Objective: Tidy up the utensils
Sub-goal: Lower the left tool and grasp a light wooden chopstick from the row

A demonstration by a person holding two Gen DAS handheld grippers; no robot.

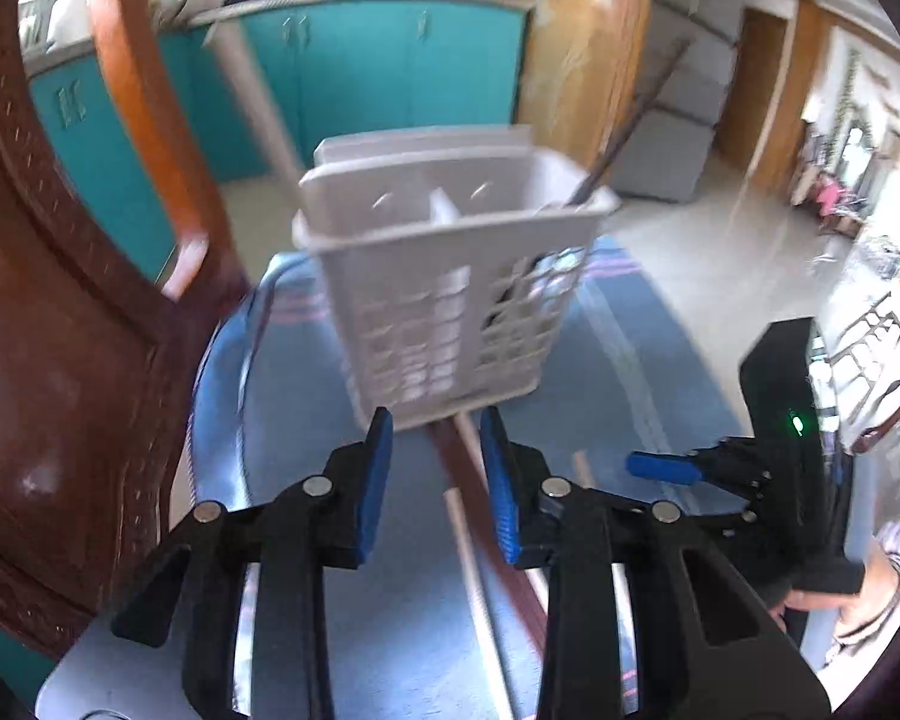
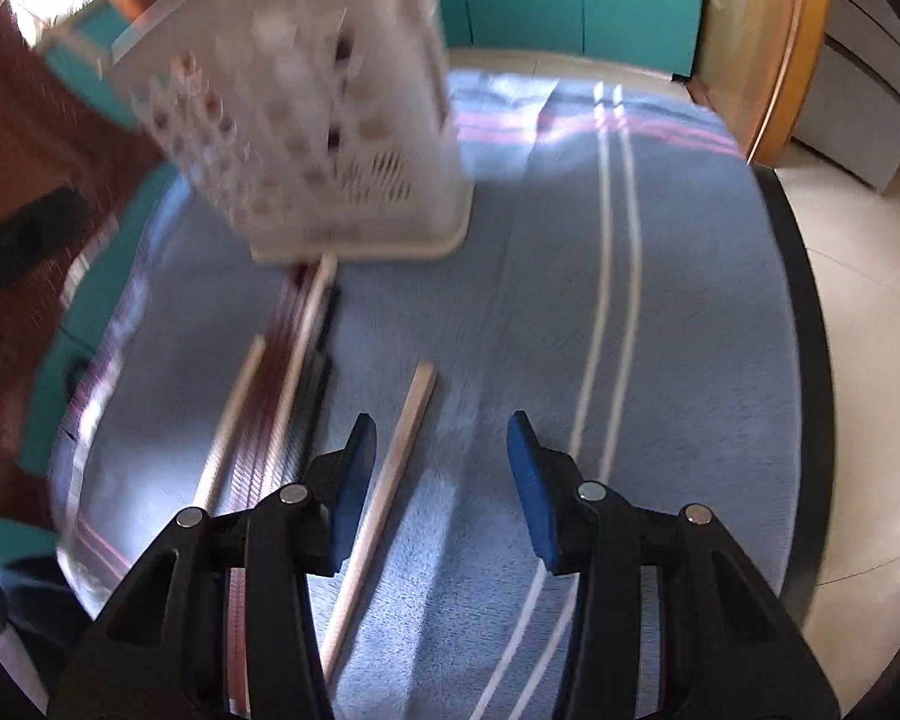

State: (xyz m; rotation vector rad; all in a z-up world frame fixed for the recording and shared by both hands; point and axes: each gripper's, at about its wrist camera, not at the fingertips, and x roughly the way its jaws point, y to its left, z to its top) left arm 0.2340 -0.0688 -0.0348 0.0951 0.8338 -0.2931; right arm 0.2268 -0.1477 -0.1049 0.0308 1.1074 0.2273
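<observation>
From my left camera, my left gripper (image 1: pixel 432 456) is open with nothing in it. The white basket (image 1: pixel 450 276) stands on the blue cloth (image 1: pixel 630 372), chopsticks (image 1: pixel 474 540) lying before it.

From my right camera, my right gripper (image 2: pixel 441 462) is open and empty, beside one light chopstick (image 2: pixel 390 480).

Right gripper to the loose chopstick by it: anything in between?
Nothing visible. The right gripper is open over bare cloth; the chopstick lies just beside its left finger, unobstructed.
</observation>
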